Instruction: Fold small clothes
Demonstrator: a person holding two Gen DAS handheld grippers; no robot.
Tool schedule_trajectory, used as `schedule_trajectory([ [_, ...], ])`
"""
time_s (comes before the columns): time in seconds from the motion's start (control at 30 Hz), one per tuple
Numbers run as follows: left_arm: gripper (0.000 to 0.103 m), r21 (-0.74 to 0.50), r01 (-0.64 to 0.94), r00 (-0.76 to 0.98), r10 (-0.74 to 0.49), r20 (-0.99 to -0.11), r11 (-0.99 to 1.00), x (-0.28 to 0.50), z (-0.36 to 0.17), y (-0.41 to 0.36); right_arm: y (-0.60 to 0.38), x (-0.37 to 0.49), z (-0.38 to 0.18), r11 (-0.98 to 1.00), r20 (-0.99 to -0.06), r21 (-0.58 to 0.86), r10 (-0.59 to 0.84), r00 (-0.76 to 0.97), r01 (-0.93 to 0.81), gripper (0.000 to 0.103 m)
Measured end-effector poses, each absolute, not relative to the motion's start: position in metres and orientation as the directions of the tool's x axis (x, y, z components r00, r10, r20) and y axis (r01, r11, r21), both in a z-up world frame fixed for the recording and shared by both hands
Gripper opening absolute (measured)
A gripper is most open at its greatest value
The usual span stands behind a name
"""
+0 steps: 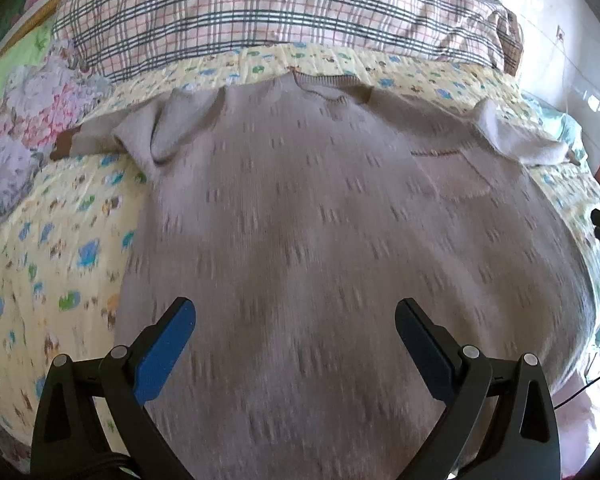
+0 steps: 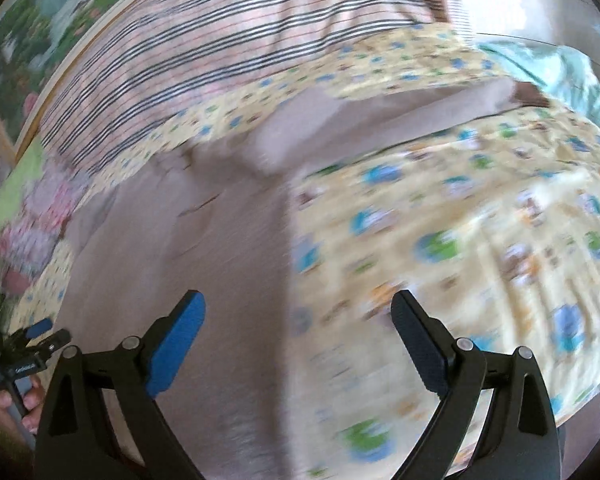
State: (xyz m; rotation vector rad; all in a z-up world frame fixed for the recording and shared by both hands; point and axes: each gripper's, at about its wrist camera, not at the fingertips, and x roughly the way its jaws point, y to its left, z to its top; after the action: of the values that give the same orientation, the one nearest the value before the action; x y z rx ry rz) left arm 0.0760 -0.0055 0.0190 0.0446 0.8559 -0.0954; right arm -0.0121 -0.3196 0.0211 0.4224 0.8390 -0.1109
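Left view: sweater [image 1: 300, 208] is lying flat on the quilt [image 1: 60, 248], spreading right under the left tool [image 1: 295, 312], which is hanging wide open. Right view, pretty blurry: right tool [image 2: 298, 308] is gaping open too, straddling the sweater's [image 2: 188, 264] edge.

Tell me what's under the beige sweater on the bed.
The beige sweater lies spread on a yellow printed quilt, which shows all around it. Whatever sits directly beneath the sweater's body is covered.
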Motion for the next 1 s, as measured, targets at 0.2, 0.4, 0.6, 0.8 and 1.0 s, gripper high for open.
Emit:
schedule_trajectory([
  [0.2, 0.1, 0.028, 0.098, 0.64, -0.041, -0.767, 0.995, 0.113, 0.025, -0.011, -0.375, 0.0, 0.027, 0.885, -0.722, 0.314, -0.013, 0.692, 0.344, 0.094],
  [0.4, 0.1, 0.046, 0.085, 0.647, -0.02, -0.762, 0.995, 0.156, 0.033, -0.014, -0.431, 0.024, 0.033, 0.846, -0.709, 0.336, -0.061, 0.702, 0.413, 0.094],
  [0.6, 0.1, 0.049, 0.058, 0.646, 0.0, -0.764, 0.997, 0.205, 0.038, -0.01, -0.497, 0.05, 0.031, 0.781, -0.69, 0.403, -0.085, 0.719, 0.478, 0.094],
  [0.8, 0.1, 0.007, 0.02, 0.612, -0.007, -0.791, 1.0, 0.252, 0.029, -0.006, -0.582, 0.069, 0.013, 0.632, -0.66, 0.51, -0.148, 0.736, 0.584, 0.076],
  [1.0, 0.1, 0.009, 0.004, 0.592, 0.005, -0.806, 1.0, 0.284, 0.019, -0.012, -0.648, 0.084, -0.007, 0.475, -0.688, 0.531, -0.241, 0.685, 0.701, 0.059],
])
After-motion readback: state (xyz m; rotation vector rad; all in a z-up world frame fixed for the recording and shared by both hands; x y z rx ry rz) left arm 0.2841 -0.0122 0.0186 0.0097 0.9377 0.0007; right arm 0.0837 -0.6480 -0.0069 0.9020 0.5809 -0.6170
